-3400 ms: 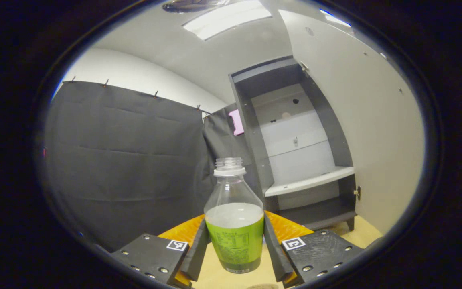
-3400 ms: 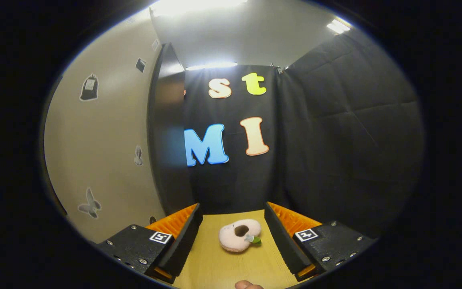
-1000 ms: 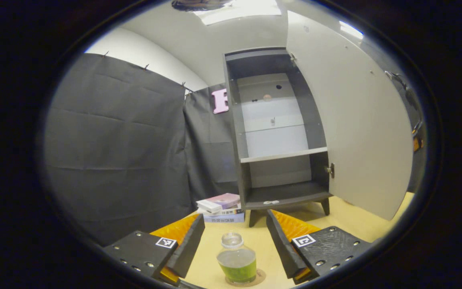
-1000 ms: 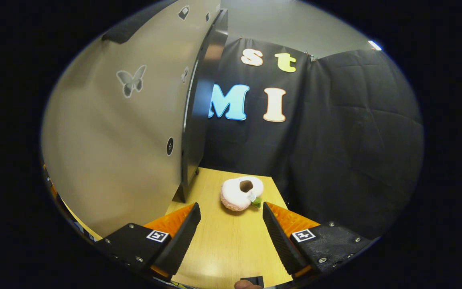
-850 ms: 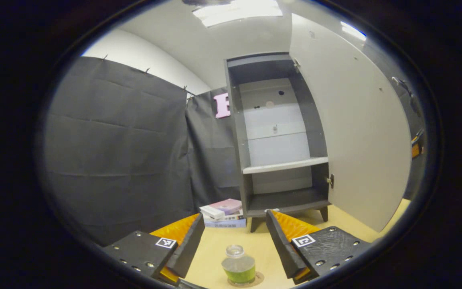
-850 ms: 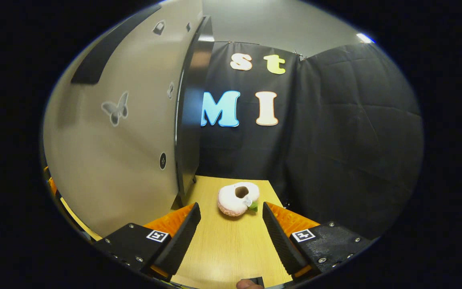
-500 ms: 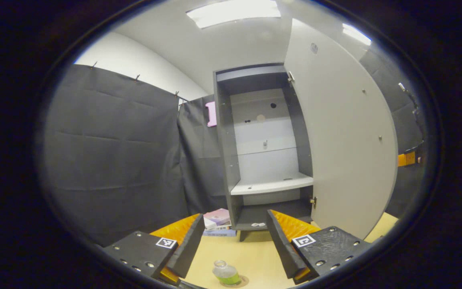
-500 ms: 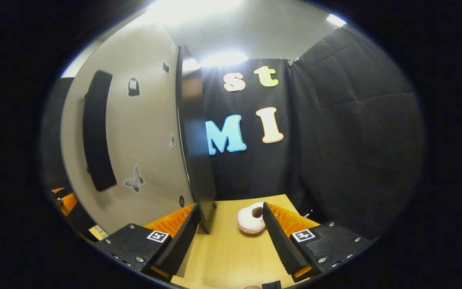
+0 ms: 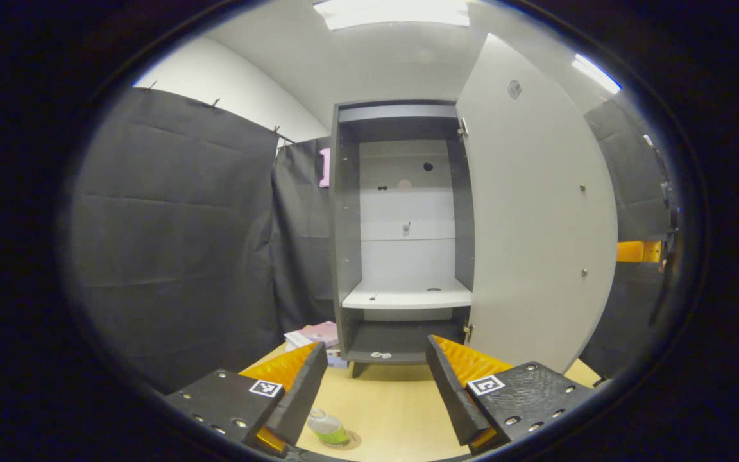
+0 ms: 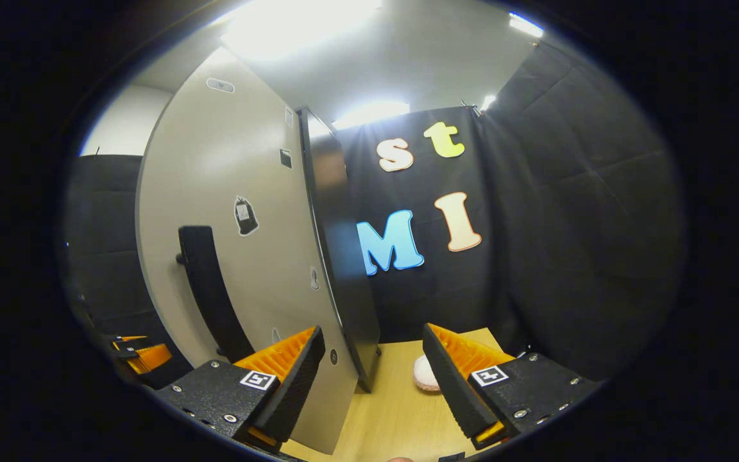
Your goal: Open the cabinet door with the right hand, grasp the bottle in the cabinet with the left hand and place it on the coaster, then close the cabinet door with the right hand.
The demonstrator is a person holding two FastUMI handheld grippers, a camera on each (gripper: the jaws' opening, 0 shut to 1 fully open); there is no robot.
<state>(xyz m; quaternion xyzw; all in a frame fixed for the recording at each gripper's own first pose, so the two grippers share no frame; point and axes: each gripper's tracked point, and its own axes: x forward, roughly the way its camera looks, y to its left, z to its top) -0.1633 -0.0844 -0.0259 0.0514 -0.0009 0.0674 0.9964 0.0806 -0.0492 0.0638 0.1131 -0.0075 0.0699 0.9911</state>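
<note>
The left gripper (image 9: 369,391) has its jaws spread wide, holding nothing. Nearest it, the bottle (image 9: 327,427) stands upright on the coaster (image 9: 348,441), neck up, partly hidden behind one finger. Beyond the bottle, across the bench (image 9: 389,410), the cabinet (image 9: 401,231) stands with its door (image 9: 536,237) swung open. The right gripper (image 10: 369,385) is wide apart and empty, just beside that door's outer face, near its dark handle (image 10: 209,292). A pink toy (image 10: 426,375) is half-hidden behind a finger.

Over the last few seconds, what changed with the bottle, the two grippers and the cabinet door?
The left gripper let go of the bottle, which now stands on the coaster, and drew back, jaws open. The right gripper swung toward the open cabinet door, bringing its black handle into sight. The door stays open, the cabinet shelves bare, and the right gripper open and empty.
</note>
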